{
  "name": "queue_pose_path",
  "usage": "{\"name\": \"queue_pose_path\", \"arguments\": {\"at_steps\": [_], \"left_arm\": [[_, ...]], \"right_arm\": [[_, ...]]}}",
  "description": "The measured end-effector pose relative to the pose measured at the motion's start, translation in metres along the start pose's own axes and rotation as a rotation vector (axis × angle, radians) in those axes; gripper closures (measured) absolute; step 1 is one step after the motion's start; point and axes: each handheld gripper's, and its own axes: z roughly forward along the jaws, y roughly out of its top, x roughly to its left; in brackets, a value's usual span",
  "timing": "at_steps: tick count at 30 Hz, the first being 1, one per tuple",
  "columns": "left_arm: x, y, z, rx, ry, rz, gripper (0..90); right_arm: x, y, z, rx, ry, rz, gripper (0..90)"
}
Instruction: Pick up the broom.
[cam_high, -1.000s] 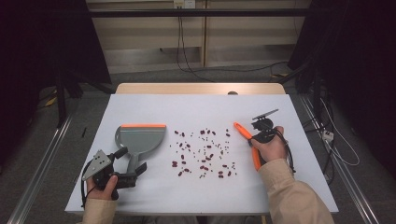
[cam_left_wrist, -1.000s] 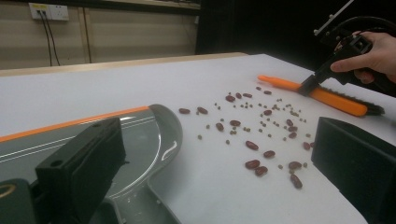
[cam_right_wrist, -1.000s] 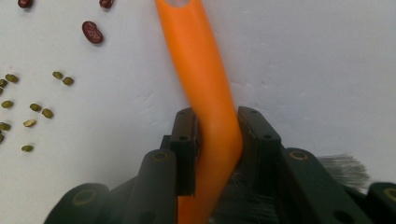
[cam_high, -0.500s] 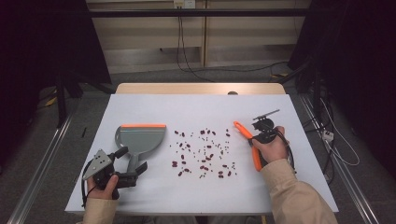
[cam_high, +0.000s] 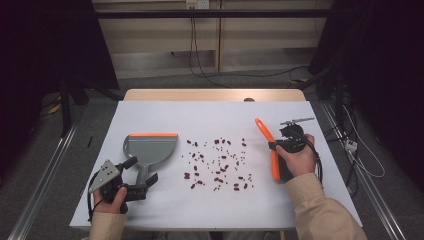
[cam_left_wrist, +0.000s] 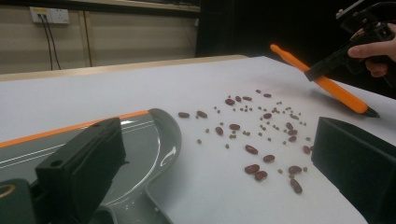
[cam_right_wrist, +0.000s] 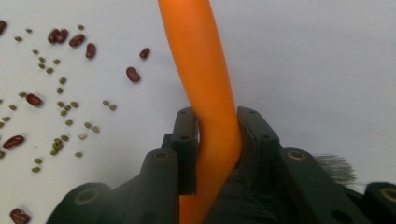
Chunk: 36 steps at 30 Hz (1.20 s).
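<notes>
Beans (cam_high: 216, 163) between dustpan (cam_high: 149, 148) and brush (cam_high: 268, 145)

Scattered beans (cam_high: 216, 165) block the table (cam_high: 200, 112) middle between dustpan (cam_high: 150, 147) and brush (cam_high: 267, 145); the far strip lies open.

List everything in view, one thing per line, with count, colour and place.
table: one, white top, centre of the high view.
dustpan: one, grey with an orange front edge, left part of the table.
brush: one, orange handle with dark bristles, right part of the table, held tilted.
red beans: many, dark red, scattered between dustpan and brush.
green beans: many, small, green, mixed among the red ones.
socket: one, white, on the back wall, with cables plugged in.
left hand-held gripper: one, black, open, jaws either side of the dustpan's handle.
right hand-held gripper: one, black, shut on the brush handle.
</notes>
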Motion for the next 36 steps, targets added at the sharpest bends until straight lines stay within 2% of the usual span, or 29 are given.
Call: {"name": "queue_pose_path", "arguments": {"at_steps": [3, 4, 5, 12, 14, 17, 26, 28, 36], "left_arm": [[0.0, 0.001, -0.001, -0.005, 0.005, -0.003, 2.5], [0.0, 0.001, -0.001, -0.007, 0.007, -0.004, 2.5], [0.0, 0.001, -0.001, -0.007, 0.009, -0.005, 2.5], [-0.003, 0.002, 0.0, -0.011, 0.005, -0.01, 2.5], [-0.006, 0.004, 0.001, -0.011, -0.005, 0.001, 2.5], [-0.008, 0.006, 0.001, -0.012, -0.007, 0.007, 2.4], [-0.016, 0.017, 0.007, -0.025, -0.023, 0.027, 2.4], [-0.019, 0.023, 0.01, -0.034, -0.036, 0.03, 2.3], [-0.025, 0.033, 0.022, -0.031, -0.053, 0.032, 2.3]], "right_arm": [[-0.003, -0.002, -0.008, -0.067, 0.029, 0.021, 70.2], [-0.003, -0.002, -0.008, -0.067, 0.029, 0.021, 70.2], [-0.003, -0.005, -0.012, -0.104, 0.035, 0.025, 70.3], [-0.006, -0.013, -0.029, -0.262, 0.088, 0.053, 70.5], [-0.007, -0.015, -0.033, -0.307, 0.113, 0.068, 70.5], [-0.007, -0.016, -0.038, -0.353, 0.126, 0.06, 70.6], [-0.008, -0.017, -0.046, -0.419, 0.169, 0.092, 70.8], [-0.009, -0.017, -0.048, -0.436, 0.199, 0.111, 70.9], [-0.005, -0.012, -0.057, -0.482, 0.206, 0.104, 70.9]]}}
